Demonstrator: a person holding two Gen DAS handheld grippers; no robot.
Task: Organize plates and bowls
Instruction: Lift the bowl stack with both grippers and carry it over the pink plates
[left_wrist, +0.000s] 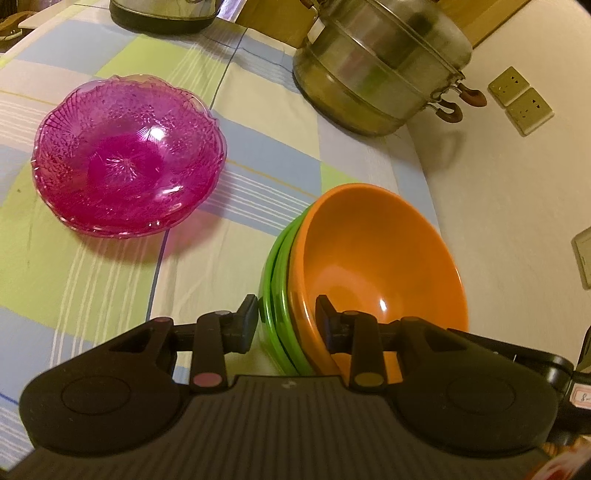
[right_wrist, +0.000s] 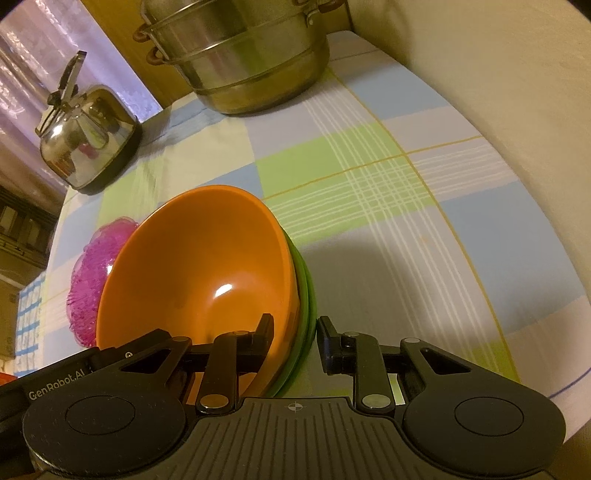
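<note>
An orange bowl is nested in green bowls and the stack stands tilted over the checked tablecloth. My left gripper has its jaws around the stack's near rim, one finger outside the green bowls, one inside the orange bowl. My right gripper straddles the opposite rim of the orange bowl and green bowls the same way. Both look closed on the rims. A stack of pink glass plates lies to the left, and also shows in the right wrist view.
A steel steamer pot stands at the back right, seen also in the right wrist view. A steel kettle stands at the back left. A white wall with sockets borders the table's right side.
</note>
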